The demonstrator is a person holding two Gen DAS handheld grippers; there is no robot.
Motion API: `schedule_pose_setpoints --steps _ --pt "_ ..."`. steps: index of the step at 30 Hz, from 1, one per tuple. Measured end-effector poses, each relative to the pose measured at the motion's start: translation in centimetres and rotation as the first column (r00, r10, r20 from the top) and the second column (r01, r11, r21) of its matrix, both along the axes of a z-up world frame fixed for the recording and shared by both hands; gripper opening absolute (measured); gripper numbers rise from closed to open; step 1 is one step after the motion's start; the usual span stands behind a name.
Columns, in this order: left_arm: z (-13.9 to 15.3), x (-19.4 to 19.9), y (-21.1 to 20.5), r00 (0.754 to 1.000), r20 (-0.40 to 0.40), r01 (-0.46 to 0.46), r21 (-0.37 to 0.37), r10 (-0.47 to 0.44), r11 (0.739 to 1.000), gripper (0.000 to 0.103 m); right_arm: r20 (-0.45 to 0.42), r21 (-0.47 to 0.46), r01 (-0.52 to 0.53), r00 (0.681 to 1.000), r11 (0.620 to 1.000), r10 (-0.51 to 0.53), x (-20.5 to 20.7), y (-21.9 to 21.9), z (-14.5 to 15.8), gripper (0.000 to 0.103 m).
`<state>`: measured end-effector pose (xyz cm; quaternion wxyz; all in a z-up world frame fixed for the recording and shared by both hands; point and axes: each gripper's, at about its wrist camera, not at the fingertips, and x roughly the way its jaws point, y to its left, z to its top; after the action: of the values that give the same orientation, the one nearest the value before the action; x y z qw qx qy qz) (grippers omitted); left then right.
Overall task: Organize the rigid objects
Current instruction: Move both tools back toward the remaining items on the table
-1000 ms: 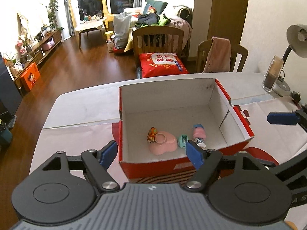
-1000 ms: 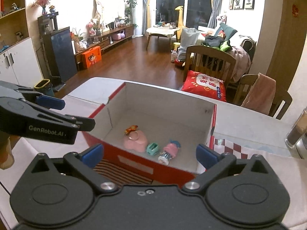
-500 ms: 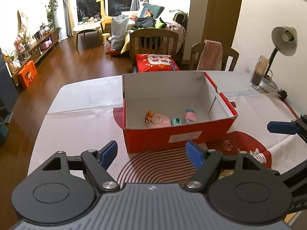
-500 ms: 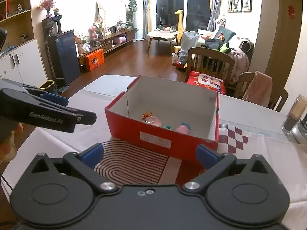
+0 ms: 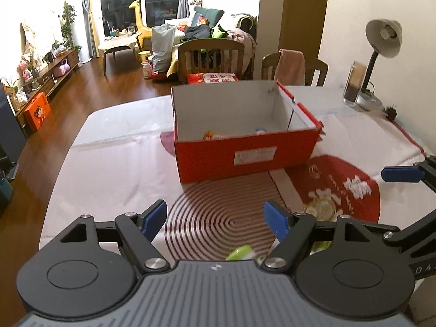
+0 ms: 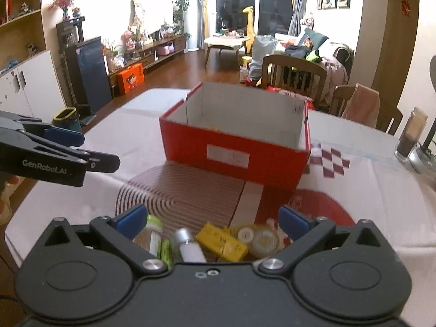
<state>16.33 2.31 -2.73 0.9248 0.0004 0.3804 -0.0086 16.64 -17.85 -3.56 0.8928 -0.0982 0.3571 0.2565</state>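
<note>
1. Table [image 5: 114, 169] with a white cloth printed with a dark-red concentric-ring pattern [image 5: 218, 218] and a red disc [image 5: 340, 188]; everything below sits on it.
2. Red cardboard box [image 5: 245, 158], lid off, white inside, white label on the near wall. It stands on the far edge of the ring pattern, past both grippers.
3. In the box, left wrist view: only the tops of an orange/pink item [image 5: 211, 135] and a pink/blue item [image 5: 260, 130] show above the near wall; can't ID them further.
4. Left gripper [image 5: 215, 216]: jaws spread wide, nothing between them, over the ring pattern short of the box.
5. Right gripper [image 6: 214, 219]: jaws spread wide, nothing gripped, over the loose pile at the near table edge.
6. Pile, right wrist view: yellow carton [image 6: 222, 241], silver-capped white bottle [image 6: 188, 244], green/white tube [image 6: 154, 234], green item [image 6: 166, 253] beside it, round white discs [image 6: 257, 238]. All near each other, well apart from the box. Blurry.
7. Far right of the table: desk lamp [image 5: 381, 43], glass jar [image 5: 354, 81] just beside its base.
</note>
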Motion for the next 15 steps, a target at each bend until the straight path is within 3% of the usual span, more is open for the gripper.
schedule_pose_setpoints --steps 15 --pt "-6.9 -4.0 0.5 0.997 -0.069 0.042 -0.051 -0.045 0.998 0.078 -0.065 -0.052 0.020 0.998 0.998 -0.023 -1.8 -1.1 -4.7 0.098"
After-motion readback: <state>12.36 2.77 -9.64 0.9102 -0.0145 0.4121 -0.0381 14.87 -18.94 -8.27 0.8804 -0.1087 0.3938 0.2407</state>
